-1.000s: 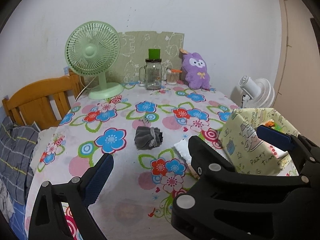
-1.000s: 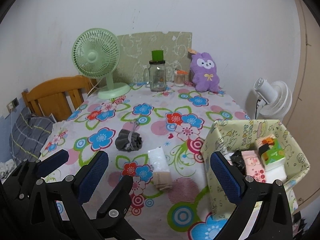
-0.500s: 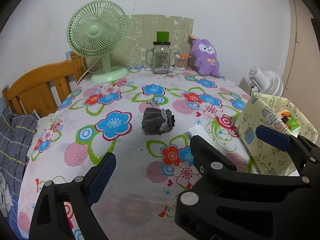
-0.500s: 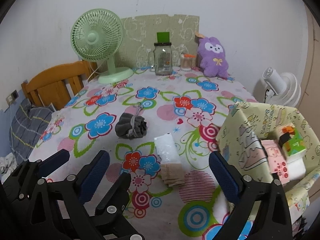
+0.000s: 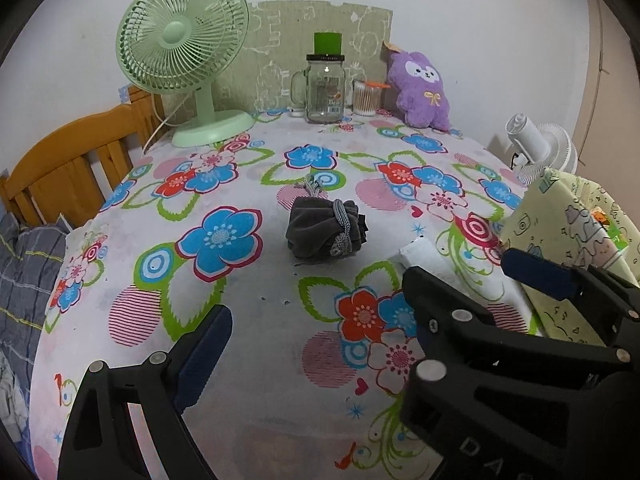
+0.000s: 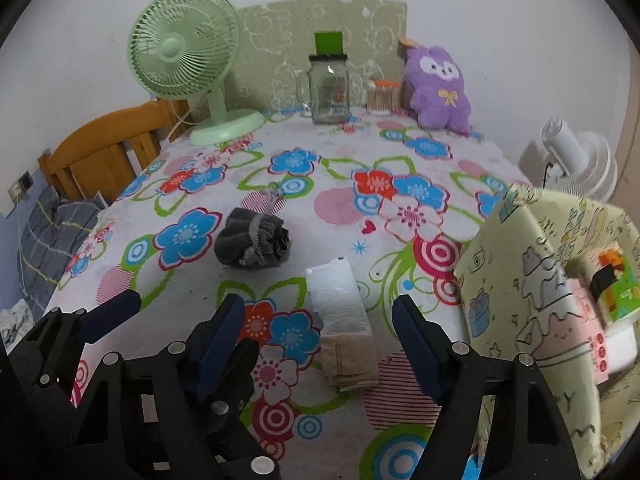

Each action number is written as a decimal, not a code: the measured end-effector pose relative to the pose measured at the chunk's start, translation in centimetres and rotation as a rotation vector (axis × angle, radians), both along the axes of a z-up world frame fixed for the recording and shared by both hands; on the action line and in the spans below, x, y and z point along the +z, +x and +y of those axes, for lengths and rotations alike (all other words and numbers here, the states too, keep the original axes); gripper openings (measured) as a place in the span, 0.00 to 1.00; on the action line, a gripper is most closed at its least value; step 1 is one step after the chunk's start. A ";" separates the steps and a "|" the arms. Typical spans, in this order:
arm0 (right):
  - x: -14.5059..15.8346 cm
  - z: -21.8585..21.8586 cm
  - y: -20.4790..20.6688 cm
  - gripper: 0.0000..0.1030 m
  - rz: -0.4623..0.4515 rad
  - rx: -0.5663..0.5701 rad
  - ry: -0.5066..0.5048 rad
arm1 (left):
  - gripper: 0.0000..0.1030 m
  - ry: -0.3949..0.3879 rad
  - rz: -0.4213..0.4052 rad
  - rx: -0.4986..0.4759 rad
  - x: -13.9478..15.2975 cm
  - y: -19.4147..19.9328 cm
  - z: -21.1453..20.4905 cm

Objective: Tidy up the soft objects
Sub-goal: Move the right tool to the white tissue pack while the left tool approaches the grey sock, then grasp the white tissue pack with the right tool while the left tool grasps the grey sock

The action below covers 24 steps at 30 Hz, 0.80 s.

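At the far left a wooden chair [image 5: 60, 160] is standing against the table edge, with a striped blanket [image 5: 24, 264] lying below it. A green fan [image 5: 182, 36] is sitting at the back left of the flowered tablecloth [image 5: 248, 312]. Next along the back are a glass jar [image 5: 325, 88] with a green lid, a small tub of cotton swabs [image 5: 365, 98] just beside it, and a purple plush toy [image 5: 422, 90] leaning against the wall.

In the middle of the table a grey drawstring pouch [image 5: 325, 232] is lying cinched shut, well apart from both grippers. To its right a flat packet [image 6: 344, 320], clear plastic with folded beige fabric in its near end, is lying on the cloth.

The left gripper [image 6: 176, 316] is hovering over the near left part of the table, its jaws standing apart with nothing between them. The right gripper [image 6: 318, 328] is hanging just over the packet; its jaws are closing, with the packet lying in the gap between them, and the pads are not touching it.

At the right a yellow-green patterned box [image 6: 512, 264] is sitting at the table edge, already holding a pink packet [image 6: 588, 320] and a green carton [image 6: 624, 280]. A white fan [image 6: 576, 156] is standing behind it.
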State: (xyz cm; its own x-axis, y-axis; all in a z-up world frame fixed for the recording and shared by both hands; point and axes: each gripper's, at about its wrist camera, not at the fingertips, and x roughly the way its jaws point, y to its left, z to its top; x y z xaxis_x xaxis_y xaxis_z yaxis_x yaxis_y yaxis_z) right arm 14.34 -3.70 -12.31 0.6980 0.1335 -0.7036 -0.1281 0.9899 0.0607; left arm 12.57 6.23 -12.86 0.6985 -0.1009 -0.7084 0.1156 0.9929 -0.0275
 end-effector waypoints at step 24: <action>-3.1 -0.6 3.7 0.24 0.131 0.003 -0.004 | 0.91 0.016 0.129 -0.010 -2.8 3.2 -0.4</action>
